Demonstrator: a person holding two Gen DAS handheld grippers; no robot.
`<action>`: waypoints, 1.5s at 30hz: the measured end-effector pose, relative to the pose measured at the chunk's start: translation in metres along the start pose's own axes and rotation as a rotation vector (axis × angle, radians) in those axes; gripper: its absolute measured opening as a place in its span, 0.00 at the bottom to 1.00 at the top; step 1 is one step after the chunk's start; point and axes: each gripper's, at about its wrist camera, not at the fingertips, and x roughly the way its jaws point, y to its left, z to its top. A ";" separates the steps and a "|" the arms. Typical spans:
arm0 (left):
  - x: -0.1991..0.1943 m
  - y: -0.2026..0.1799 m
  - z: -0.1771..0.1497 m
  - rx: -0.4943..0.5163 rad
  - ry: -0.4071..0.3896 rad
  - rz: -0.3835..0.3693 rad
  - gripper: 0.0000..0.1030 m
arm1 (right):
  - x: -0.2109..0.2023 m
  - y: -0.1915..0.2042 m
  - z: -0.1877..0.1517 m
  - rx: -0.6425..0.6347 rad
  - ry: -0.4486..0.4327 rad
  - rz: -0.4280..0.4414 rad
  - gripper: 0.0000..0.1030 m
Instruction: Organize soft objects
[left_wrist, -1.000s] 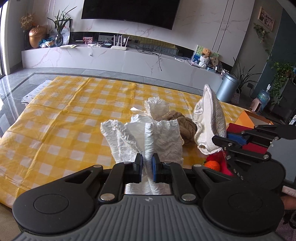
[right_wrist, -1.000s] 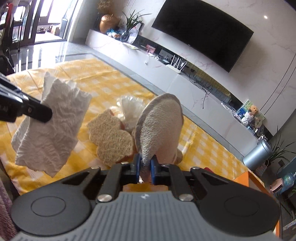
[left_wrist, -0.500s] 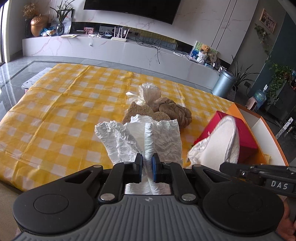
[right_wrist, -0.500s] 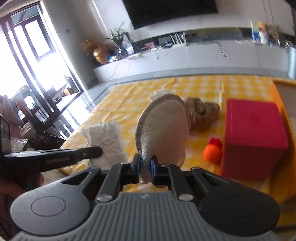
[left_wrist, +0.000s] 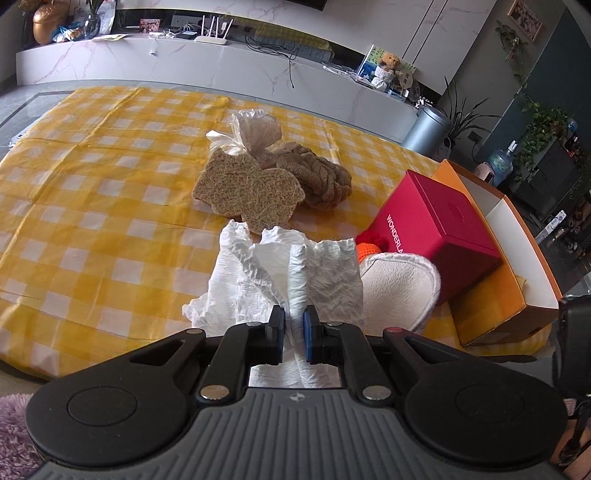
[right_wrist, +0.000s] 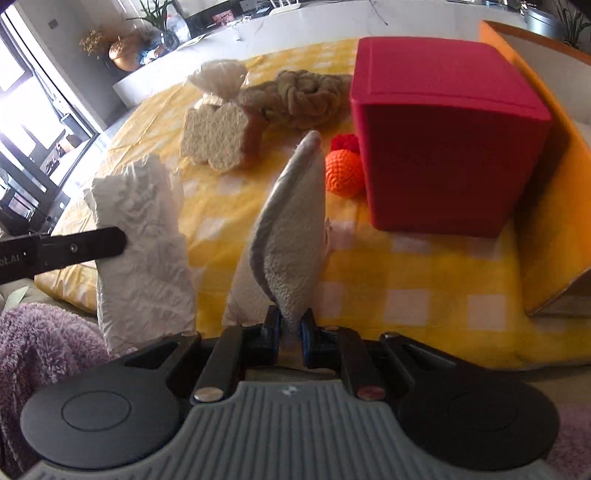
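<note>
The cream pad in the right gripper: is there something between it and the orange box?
Yes. In the right wrist view the cream pad, clamped in the right gripper, hangs over the checked cloth. The red box stands between it and the orange box; the orange knitted ball lies beside the red box.

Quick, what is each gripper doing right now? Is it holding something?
Left gripper: closed on the white crinkly cloth.
Right gripper: closed on the beige round pad.
</note>
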 end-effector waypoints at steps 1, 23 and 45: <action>0.003 -0.001 0.000 0.002 0.005 0.000 0.11 | 0.006 0.003 -0.001 -0.015 0.013 -0.010 0.09; 0.014 0.002 -0.002 -0.017 0.029 0.036 0.11 | -0.026 0.006 -0.001 0.059 -0.131 -0.137 0.90; 0.017 0.002 -0.004 -0.022 0.047 0.038 0.11 | 0.027 -0.009 -0.004 0.082 -0.010 -0.299 0.40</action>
